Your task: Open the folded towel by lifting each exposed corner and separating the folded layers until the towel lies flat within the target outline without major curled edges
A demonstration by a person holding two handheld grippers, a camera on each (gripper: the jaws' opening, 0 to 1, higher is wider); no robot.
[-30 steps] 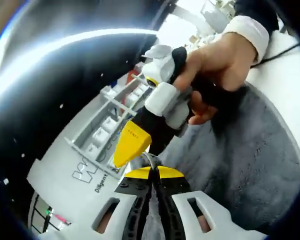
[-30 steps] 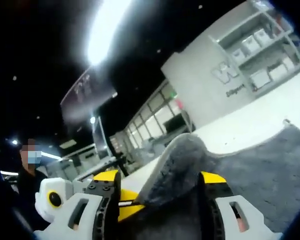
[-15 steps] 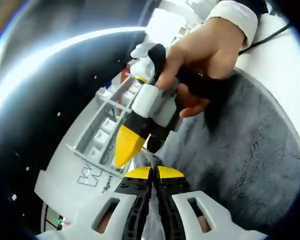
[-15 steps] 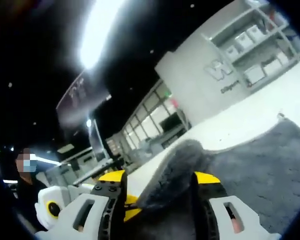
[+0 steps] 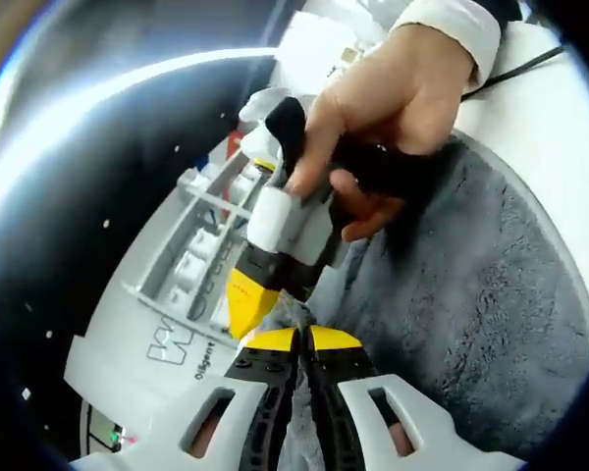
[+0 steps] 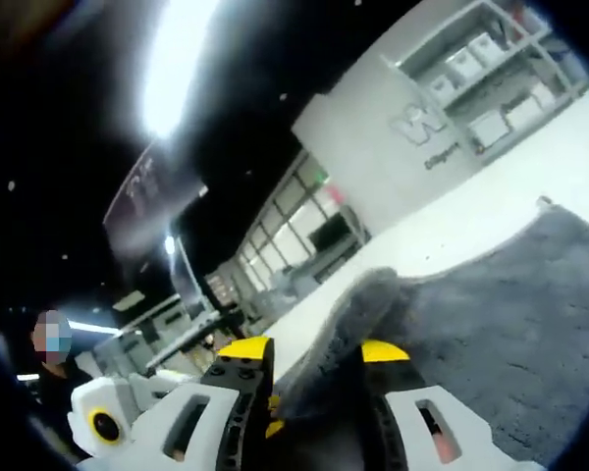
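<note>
Left gripper (image 5: 302,339): jaws pressed together on a thin edge of the grey towel (image 5: 471,294). Right gripper (image 6: 309,355): jaws clamped on a raised towel fold, just beside the left gripper; the rest of the towel lies on the white table (image 6: 491,206).

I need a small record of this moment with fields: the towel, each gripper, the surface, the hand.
towel: grey towel, pile fabric, one edge raised off the table
left gripper: left gripper, jaws closed on a thin bit of the towel
right gripper: right gripper, jaws closed on a thick fold of the towel
surface: white table
hand: hand holds the right gripper's handle
</note>
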